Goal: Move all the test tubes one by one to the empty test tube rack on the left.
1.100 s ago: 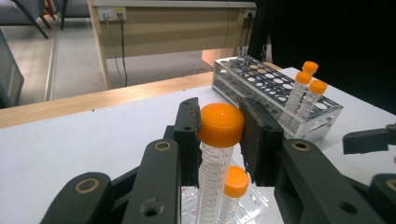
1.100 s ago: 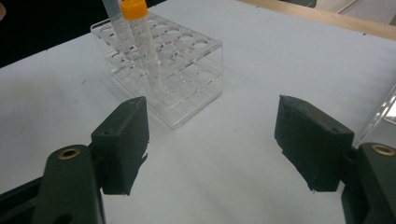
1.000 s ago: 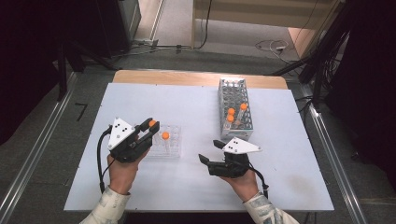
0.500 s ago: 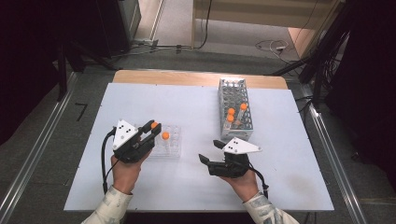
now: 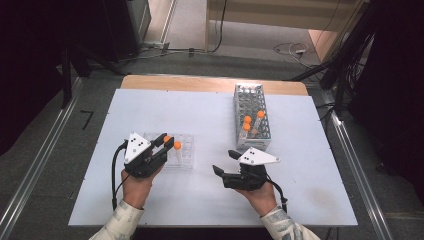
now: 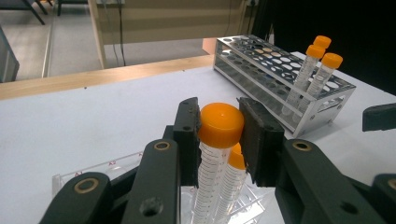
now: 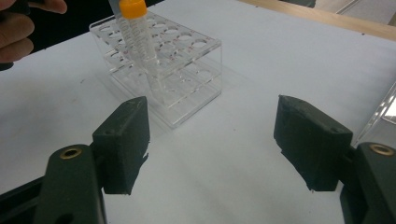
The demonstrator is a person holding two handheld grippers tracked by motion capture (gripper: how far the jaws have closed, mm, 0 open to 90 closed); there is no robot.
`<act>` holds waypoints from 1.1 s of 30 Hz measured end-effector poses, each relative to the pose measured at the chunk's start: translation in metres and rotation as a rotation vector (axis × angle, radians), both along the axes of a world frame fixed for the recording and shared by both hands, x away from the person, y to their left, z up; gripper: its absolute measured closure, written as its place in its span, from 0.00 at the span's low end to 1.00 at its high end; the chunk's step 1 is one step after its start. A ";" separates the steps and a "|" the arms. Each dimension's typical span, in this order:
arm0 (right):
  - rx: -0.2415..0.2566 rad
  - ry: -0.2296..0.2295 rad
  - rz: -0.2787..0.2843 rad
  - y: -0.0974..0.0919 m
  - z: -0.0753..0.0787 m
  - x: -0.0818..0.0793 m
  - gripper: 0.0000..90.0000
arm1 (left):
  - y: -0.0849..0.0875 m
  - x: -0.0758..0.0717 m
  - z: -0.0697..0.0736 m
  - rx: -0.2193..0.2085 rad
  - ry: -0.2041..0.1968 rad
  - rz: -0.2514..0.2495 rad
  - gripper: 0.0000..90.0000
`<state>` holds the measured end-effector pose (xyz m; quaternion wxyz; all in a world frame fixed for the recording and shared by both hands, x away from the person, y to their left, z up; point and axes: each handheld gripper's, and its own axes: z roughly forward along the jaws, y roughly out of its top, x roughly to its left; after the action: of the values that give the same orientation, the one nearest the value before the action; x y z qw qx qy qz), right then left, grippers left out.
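My left gripper (image 6: 219,128) is shut on the orange cap of a clear graduated tube (image 6: 212,168), holding it upright over the clear plastic rack (image 5: 184,152). A second orange-capped tube (image 6: 235,161) stands in that rack just behind it. In the high view the left gripper (image 5: 165,141) sits at the rack's left end. My right gripper (image 5: 223,162) rests low on the table to the right, jaws open with nothing between them. From the right gripper (image 7: 212,140) view, the clear rack (image 7: 187,88) stands ahead with a tube (image 7: 135,28) leaning in it.
A metal tube rack (image 5: 251,117) stands at the back right and holds three orange-capped tubes (image 5: 247,122). The white table top (image 5: 210,115) ends in a wooden strip (image 5: 215,84) at the far edge. Black cables trail from both grippers.
The left gripper with its tube has shifted slightly back toward the person, staying over the clear rack. The right gripper has kept still.
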<state>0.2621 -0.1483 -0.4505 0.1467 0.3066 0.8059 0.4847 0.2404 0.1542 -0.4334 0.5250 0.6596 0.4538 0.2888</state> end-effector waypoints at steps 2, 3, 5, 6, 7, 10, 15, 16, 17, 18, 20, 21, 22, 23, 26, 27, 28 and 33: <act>-0.001 -0.001 0.000 0.000 0.000 0.000 0.28 | -0.001 0.000 -0.001 0.000 -0.001 -0.003 0.76; -0.002 -0.001 0.000 0.000 0.000 0.000 0.28 | -0.001 0.000 -0.002 0.002 0.003 -0.006 0.76; -0.001 0.000 0.002 0.001 -0.001 0.000 0.28 | -0.001 0.000 -0.002 0.001 0.004 -0.010 0.76; -0.004 0.000 0.002 0.001 -0.001 0.000 0.28 | -0.001 0.000 -0.003 -0.001 0.004 -0.013 0.76; -0.003 0.001 0.002 0.001 -0.001 0.000 0.28 | -0.002 0.000 -0.003 -0.001 0.005 -0.015 0.75; -0.003 0.002 0.001 0.001 -0.001 0.000 0.28 | -0.002 0.000 -0.003 -0.003 0.006 -0.020 0.75; -0.002 0.002 0.002 0.001 -0.001 0.000 0.28 | -0.002 0.000 -0.003 -0.008 0.008 -0.020 0.72; -0.002 0.002 0.002 0.001 -0.001 0.000 0.28 | -0.002 -0.001 -0.003 -0.010 0.007 -0.020 0.72; -0.002 0.003 0.001 0.001 -0.001 0.000 0.28 | -0.001 -0.001 -0.003 -0.010 0.006 -0.019 0.72; -0.002 0.002 0.003 0.001 -0.001 0.000 0.28 | -0.001 0.000 -0.003 -0.012 0.005 -0.018 0.71; -0.003 0.002 0.002 0.001 -0.001 0.000 0.28 | -0.001 0.000 -0.003 -0.018 0.008 -0.019 0.71; -0.002 0.002 0.003 0.001 -0.001 0.000 0.28 | 0.000 -0.001 -0.002 -0.018 0.009 -0.016 0.71; -0.002 0.002 0.003 0.001 -0.001 -0.001 0.28 | 0.000 -0.001 -0.002 -0.022 0.008 -0.015 0.71; -0.001 0.002 0.003 0.001 -0.001 -0.001 0.28 | 0.000 -0.001 -0.002 -0.024 0.007 -0.013 0.71; -0.002 0.003 0.002 0.001 -0.001 0.000 0.29 | 0.001 -0.001 -0.002 -0.029 0.003 -0.013 0.71; -0.002 0.003 0.003 0.001 -0.001 0.000 0.29 | 0.001 -0.001 -0.002 -0.030 0.002 -0.013 0.70; -0.001 0.003 0.003 0.001 -0.001 0.000 0.29 | 0.001 -0.001 -0.001 -0.031 0.003 -0.013 0.70; -0.001 0.001 0.002 0.001 -0.001 0.000 0.29 | 0.001 -0.001 -0.001 -0.035 0.004 -0.016 0.68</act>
<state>0.2617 -0.1474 -0.4515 0.1462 0.3059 0.8065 0.4844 0.2393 0.1551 -0.4348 0.5376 0.6546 0.4547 0.2753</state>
